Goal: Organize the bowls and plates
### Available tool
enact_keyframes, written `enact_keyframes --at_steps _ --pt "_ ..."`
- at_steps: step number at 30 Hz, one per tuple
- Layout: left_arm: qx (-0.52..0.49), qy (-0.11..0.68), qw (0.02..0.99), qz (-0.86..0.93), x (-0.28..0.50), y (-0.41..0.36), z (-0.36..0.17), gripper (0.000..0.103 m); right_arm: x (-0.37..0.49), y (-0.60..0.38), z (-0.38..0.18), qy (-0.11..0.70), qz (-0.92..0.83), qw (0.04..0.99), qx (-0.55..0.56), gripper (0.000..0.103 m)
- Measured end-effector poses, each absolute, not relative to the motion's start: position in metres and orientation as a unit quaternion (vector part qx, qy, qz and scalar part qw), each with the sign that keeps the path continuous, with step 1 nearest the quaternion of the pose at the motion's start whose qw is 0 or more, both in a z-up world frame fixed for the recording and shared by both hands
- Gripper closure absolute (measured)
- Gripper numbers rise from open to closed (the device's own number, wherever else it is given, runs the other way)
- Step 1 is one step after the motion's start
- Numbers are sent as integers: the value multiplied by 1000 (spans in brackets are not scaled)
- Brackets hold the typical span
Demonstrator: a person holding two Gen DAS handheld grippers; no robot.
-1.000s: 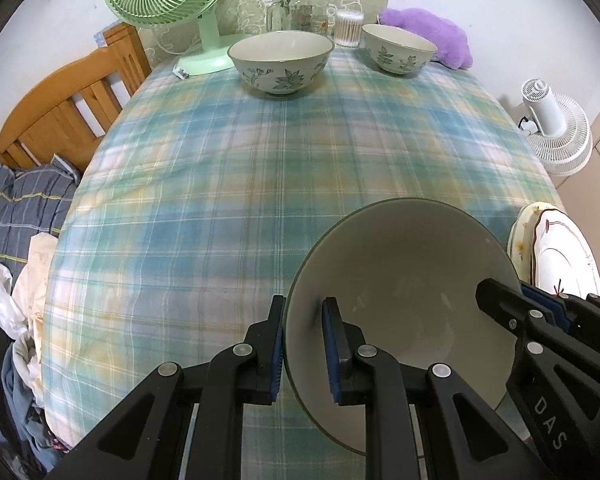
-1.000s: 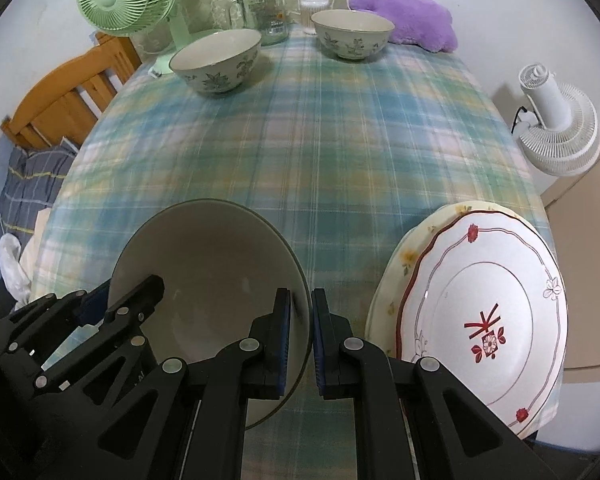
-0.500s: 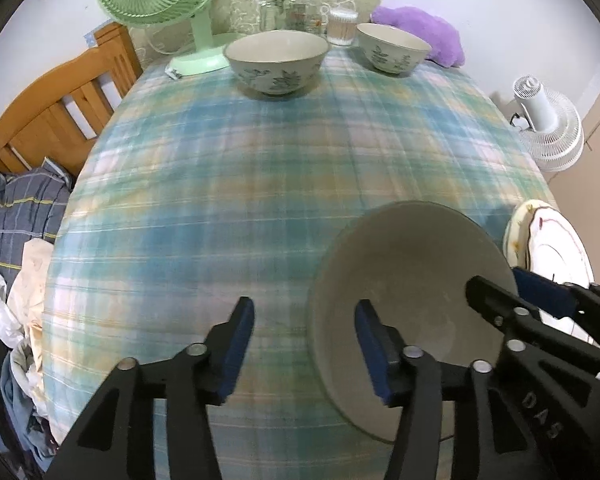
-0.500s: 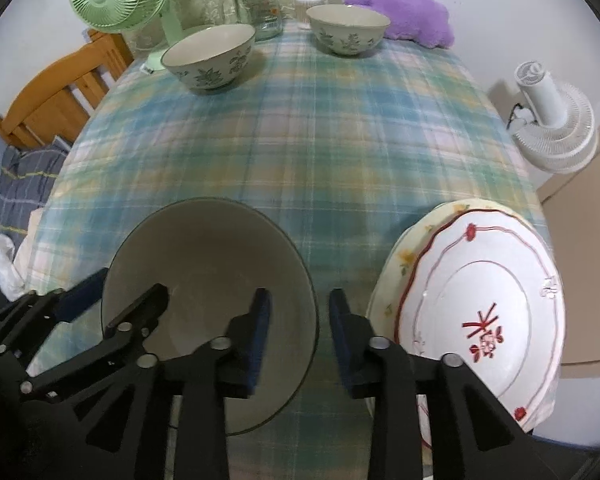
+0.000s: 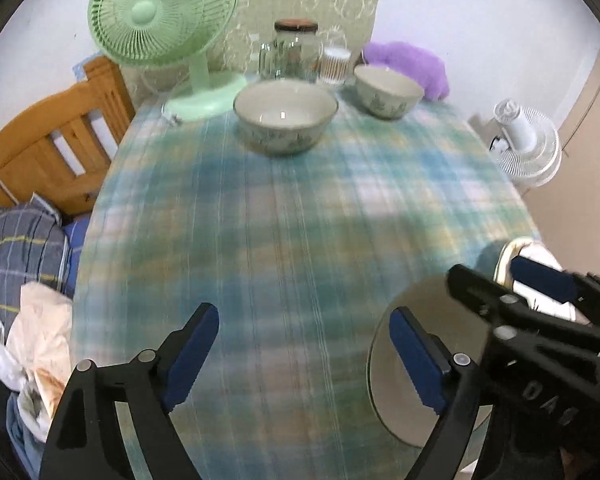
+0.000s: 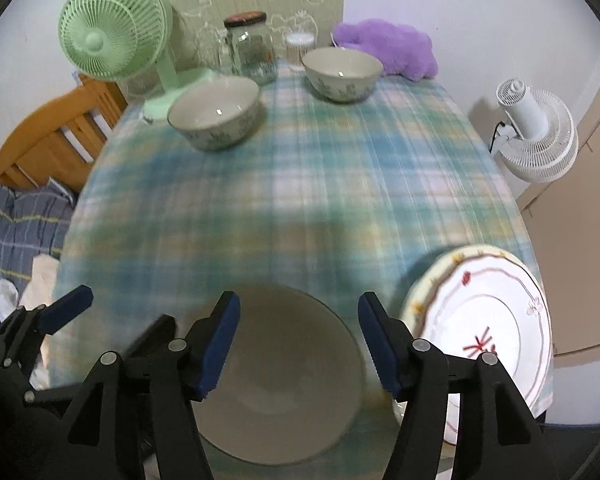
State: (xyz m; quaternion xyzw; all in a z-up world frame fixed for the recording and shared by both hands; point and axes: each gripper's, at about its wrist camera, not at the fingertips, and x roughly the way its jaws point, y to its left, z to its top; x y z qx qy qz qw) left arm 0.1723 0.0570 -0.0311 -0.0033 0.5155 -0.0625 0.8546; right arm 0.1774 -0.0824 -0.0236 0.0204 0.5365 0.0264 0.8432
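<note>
Our left claw (image 5: 304, 354) stands released in the left wrist view, its jaws having just been opening, and nothing sits between the blue pads; the large plain bowl (image 5: 412, 364) rests on the plaid worktop (image 5: 300, 220) just to its right, partly behind the inner finger, with our right claw (image 5: 500, 280) crossing over the bowl's far side. Further back we see two patterned bowls, the bigger one (image 5: 285, 117) near the green fan (image 5: 164, 20) and the smaller one (image 5: 388, 92) beside the purple cushion (image 5: 412, 62), well apart from each other and from the plain bowl. In the right wrist view our right claw (image 6: 298, 334) is likewise let go, its jaws having just been opening, and it hovers over the plain bowl's (image 6: 276, 392) rim without the pads pressing on it. Just to the right lies a stack of plates (image 6: 492, 340), the red-trimmed one on top of a yellow-flowered one, at the worktop's near edge. We judge the plates gathered and the plain bowl set down beside them; the bigger patterned bowl (image 6: 214, 118) and the smaller one (image 6: 342, 72) are still left to bring together.
</note>
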Motion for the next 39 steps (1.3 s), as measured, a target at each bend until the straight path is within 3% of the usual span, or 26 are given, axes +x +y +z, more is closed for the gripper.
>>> enact_keyframes --at_steps 14,27,39 --pt "-20 480 877 -23 255 76 -11 15 257 -54 5 488 24 872 8 33" --pt "-39 469 880 69 334 74 -31 17 357 -43 -12 480 90 872 -33 30" --pt "-43 489 866 91 392 73 -58 32 421 -47 -47 494 127 860 -10 33"
